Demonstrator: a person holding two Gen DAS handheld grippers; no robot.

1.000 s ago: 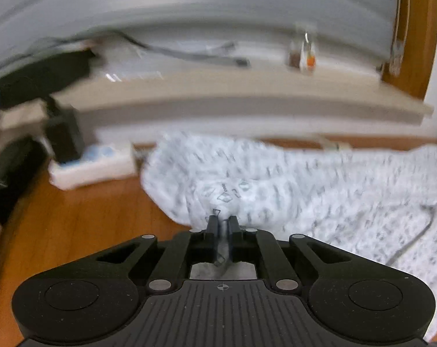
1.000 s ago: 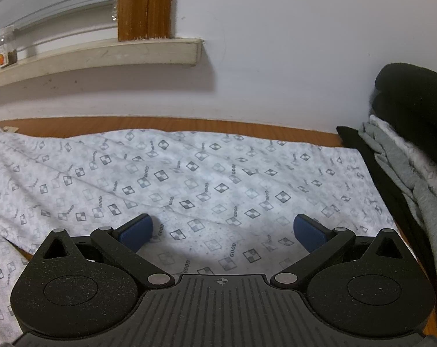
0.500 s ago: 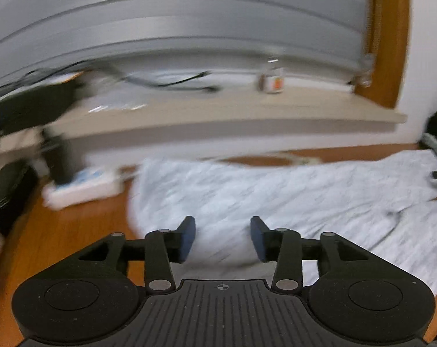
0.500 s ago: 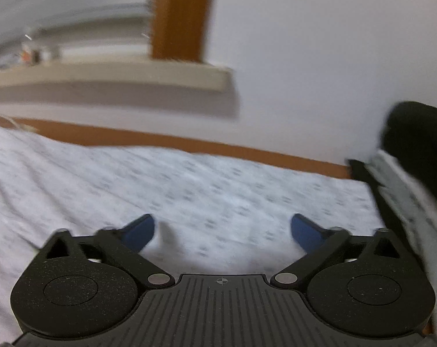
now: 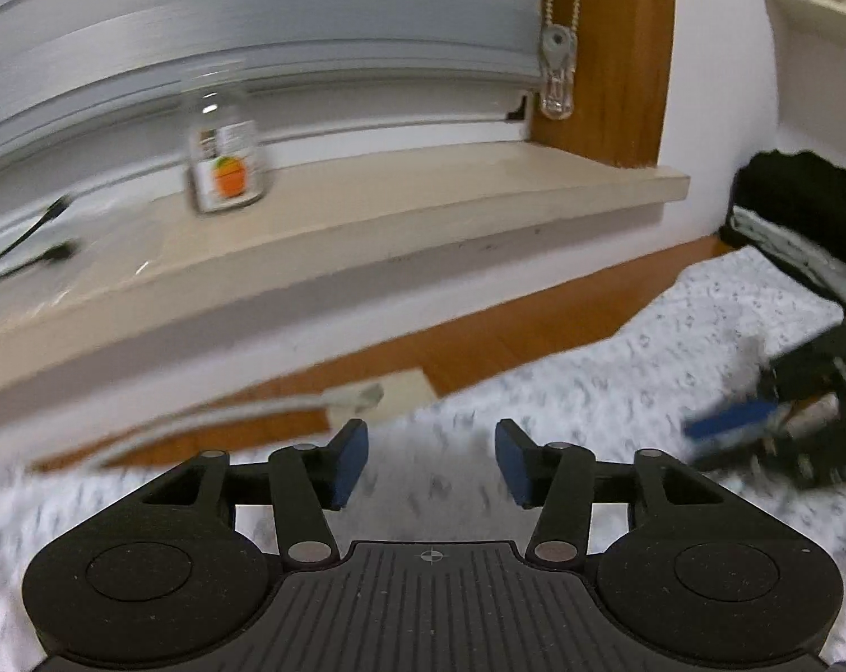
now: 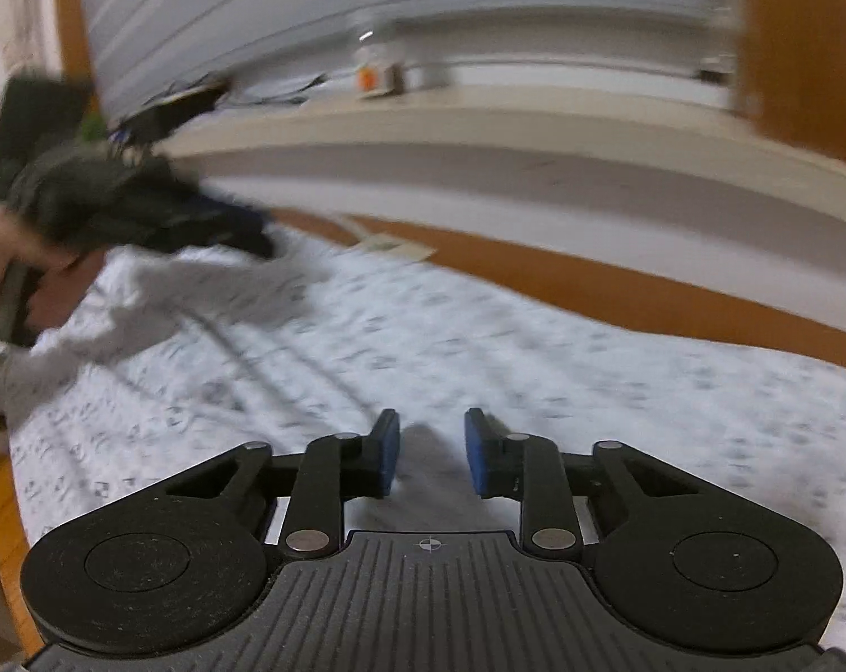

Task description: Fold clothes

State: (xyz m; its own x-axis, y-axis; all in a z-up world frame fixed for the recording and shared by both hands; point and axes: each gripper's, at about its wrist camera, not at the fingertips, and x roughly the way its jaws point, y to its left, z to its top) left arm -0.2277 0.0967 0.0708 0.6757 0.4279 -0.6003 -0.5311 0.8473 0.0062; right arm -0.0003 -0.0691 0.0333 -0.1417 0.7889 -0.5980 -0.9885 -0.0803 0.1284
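A white garment [image 5: 647,369] with a small dark print lies spread on the wooden table [image 5: 507,341]. My left gripper [image 5: 430,465] hovers over it with its blue pads apart. Its jaws are opening and nothing is between them. In the right wrist view the garment [image 6: 535,369] fills the foreground. My right gripper [image 6: 431,459] hangs just above it, jaws closing to a narrow gap with no cloth pinched. Each gripper shows blurred in the other's view: the right gripper [image 5: 720,425] at the right edge, the left gripper [image 6: 249,235] at upper left with a hand [image 6: 8,263] behind it.
A pale windowsill [image 5: 423,207] runs behind the table, with a small clear bottle [image 5: 224,168] standing on it under closed blinds. A grey cable plug [image 5: 356,395] lies by the garment's far edge. Dark folded clothes [image 5: 804,207] are piled at the right.
My left gripper let go of the garment, opened, and swung right along it. My right gripper swung left toward the window side and its wide jaws narrowed.
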